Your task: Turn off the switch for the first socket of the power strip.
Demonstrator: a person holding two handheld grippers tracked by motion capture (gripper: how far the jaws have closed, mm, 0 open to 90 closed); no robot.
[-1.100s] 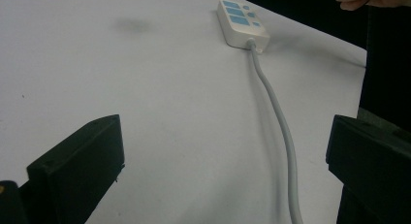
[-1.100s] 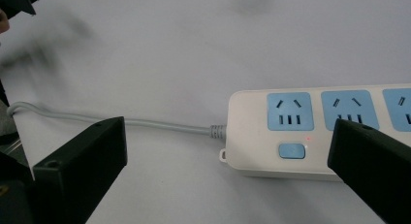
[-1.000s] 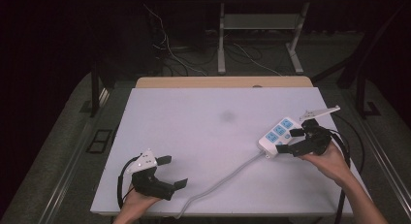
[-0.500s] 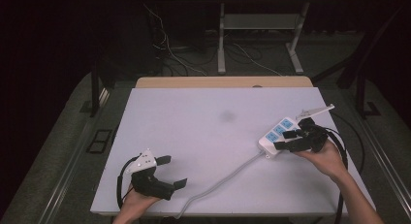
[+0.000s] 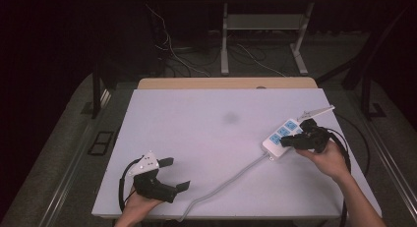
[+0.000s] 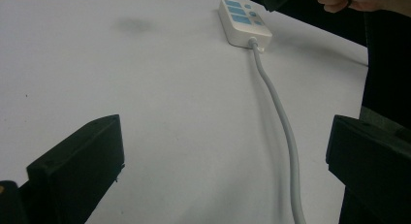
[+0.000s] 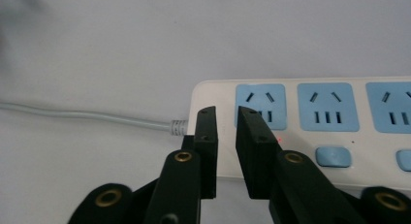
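1. Here, the right gripper (image 5: 287, 142) is held in the person's right hand (image 5: 328, 158) near the right edge of the desk (image 5: 206, 138). In the right gripper view its jaws are seen nearly closed, a narrow gap being left between them and nothing being held there. The tips (image 7: 225, 120) are poised over the cable end of the power strip (image 7: 310, 122), beside the first blue socket panel (image 7: 260, 106); whether the casing is touched cannot be told. A small red light (image 7: 280, 137) is seen just beside one jaw.
2. The power strip (image 5: 282, 137) is laid flat and diagonally near the right edge of the desk. It is white, with blue socket panels and blue switch buttons (image 7: 333, 156) below them.
3. A grey cable (image 5: 221, 186) is run from the strip's near end across the desk towards the front edge. In the left gripper view the same cable (image 6: 281, 117) is seen leading up to the strip (image 6: 244, 21).
4. The left gripper (image 5: 178, 174) is held in the left hand (image 5: 140, 207) at the front left corner of the desk. Its jaws are spread wide, and nothing is held between them.
5. A faint dark smudge (image 5: 230, 118) is marked on the desk surface towards the middle, well apart from both grippers.
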